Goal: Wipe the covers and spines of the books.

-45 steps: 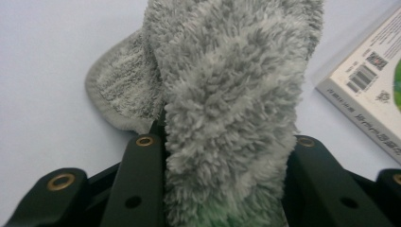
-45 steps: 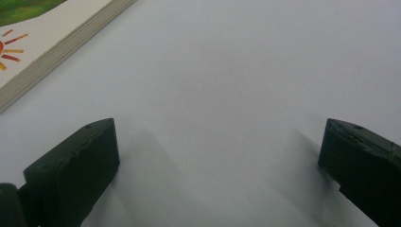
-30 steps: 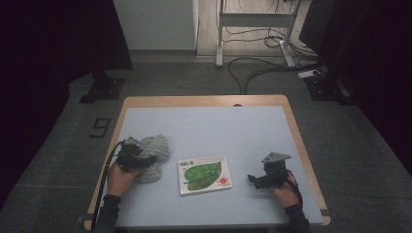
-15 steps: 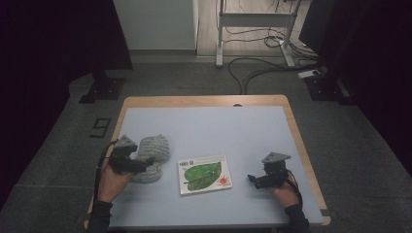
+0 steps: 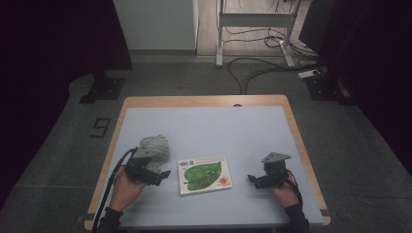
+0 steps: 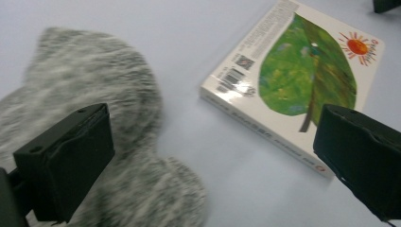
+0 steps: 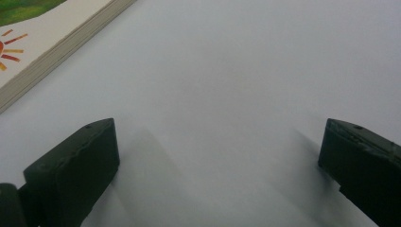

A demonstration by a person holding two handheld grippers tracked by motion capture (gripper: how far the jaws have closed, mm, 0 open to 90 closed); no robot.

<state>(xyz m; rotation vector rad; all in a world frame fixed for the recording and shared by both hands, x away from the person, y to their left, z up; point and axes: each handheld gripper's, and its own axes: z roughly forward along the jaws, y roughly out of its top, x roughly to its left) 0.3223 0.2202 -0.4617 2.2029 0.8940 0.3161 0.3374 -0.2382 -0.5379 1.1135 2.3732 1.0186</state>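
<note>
A grey knitted piece point(image 5: 155, 145) lies in a heap on the left of the pale blue table point(image 5: 204, 126). My left gripper point(image 5: 163, 176) hovers at its near edge, pointing right toward a picture book point(image 5: 205, 174) with a green leaf and a red sun on its cover. In the left gripper view the jaws point(image 6: 213, 161) stand wide and have just been opening; the knit point(image 6: 94, 94) lies loose below them, the book point(image 6: 302, 75) beyond. My right gripper point(image 5: 253, 179) rests low to the right of the book, open point(image 7: 217, 165) over bare table, the book's corner point(image 7: 28, 42) ahead.
The table has a wooden rim point(image 5: 299, 145). On the dark floor beyond stand a white desk frame point(image 5: 252, 29), loose cables point(image 5: 262, 68) and black stand feet point(image 5: 102, 90).
The left gripper has opened, let go of the grey knit and drawn back toward the near side and the book. The knit now lies more bunched. The right gripper has stayed put.
</note>
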